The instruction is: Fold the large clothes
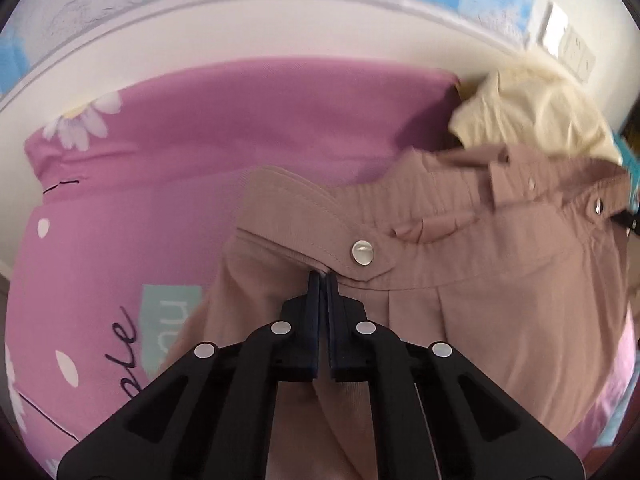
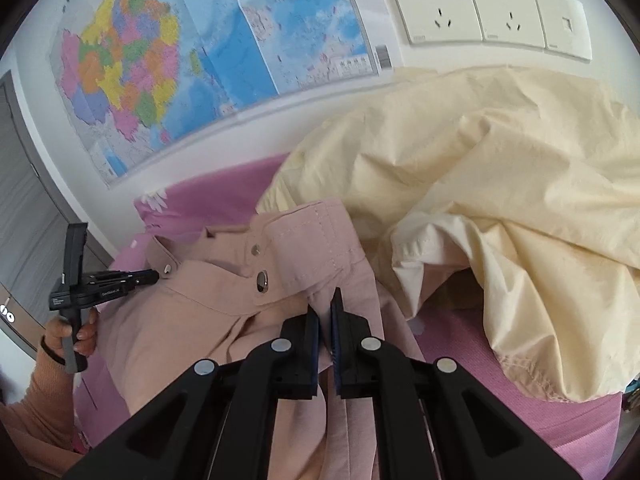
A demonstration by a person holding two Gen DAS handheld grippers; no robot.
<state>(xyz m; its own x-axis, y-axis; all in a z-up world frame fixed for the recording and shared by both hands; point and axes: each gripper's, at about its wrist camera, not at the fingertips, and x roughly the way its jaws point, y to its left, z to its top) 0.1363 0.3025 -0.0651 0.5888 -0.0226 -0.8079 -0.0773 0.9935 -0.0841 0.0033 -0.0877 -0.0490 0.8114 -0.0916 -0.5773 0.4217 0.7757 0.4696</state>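
Note:
A dusty-pink garment (image 1: 460,272) with snap buttons on its waistband lies stretched over a pink bedsheet (image 1: 240,128). My left gripper (image 1: 323,280) is shut on the waistband just below a snap button. In the right wrist view my right gripper (image 2: 326,304) is shut on the other end of the same pink garment (image 2: 192,320), below another snap. The left gripper (image 2: 148,277) shows there at the left, held by a hand, pinching the band's far end. The band hangs taut between the two grippers.
A crumpled cream-yellow garment (image 2: 500,184) lies on the bed to the right, against the wall. A map (image 2: 192,60) and wall sockets (image 2: 480,12) are on the white wall behind. A grey door (image 2: 24,200) stands at left.

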